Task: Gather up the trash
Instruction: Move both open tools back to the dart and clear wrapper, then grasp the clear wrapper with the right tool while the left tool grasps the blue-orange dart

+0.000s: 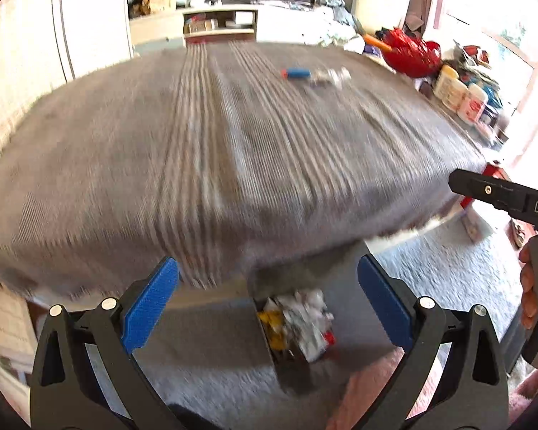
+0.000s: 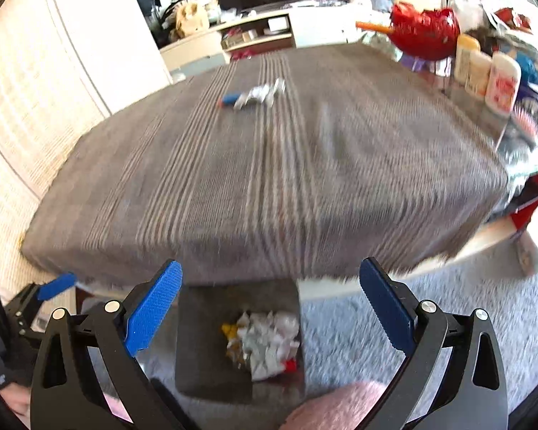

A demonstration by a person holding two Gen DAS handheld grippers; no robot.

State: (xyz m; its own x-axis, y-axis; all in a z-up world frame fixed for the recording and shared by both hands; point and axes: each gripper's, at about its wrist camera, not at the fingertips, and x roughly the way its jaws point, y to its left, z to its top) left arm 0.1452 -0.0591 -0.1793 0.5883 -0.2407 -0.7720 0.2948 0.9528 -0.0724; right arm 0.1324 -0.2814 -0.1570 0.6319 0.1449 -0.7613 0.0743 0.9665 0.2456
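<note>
Two grippers, left gripper (image 1: 269, 279) and right gripper (image 2: 270, 283), both hang with jaws spread wide and nothing between them, right above the dark square trash bin (image 2: 204, 351) on the pale carpet (image 2: 430, 322), already stuffed with crumpled white and yellow wrappers (image 2: 265, 344). What's left looks like the crumpled white wrapper (image 2: 262, 94) and the small blue tube with an orange tip (image 2: 230, 99) touching it, far out on the grey striped bed cover (image 2: 269, 179). I'd go over the bed, not around it, and pinch the wrapper low. Lotion bottles (image 2: 484, 71) and a red bowl (image 2: 425, 34) crowd the far right.

Ribbed grey cloth cover (image 2: 269, 165), shaggy carpet (image 2: 430, 322), crumpled paper trash (image 2: 269, 344).
</note>
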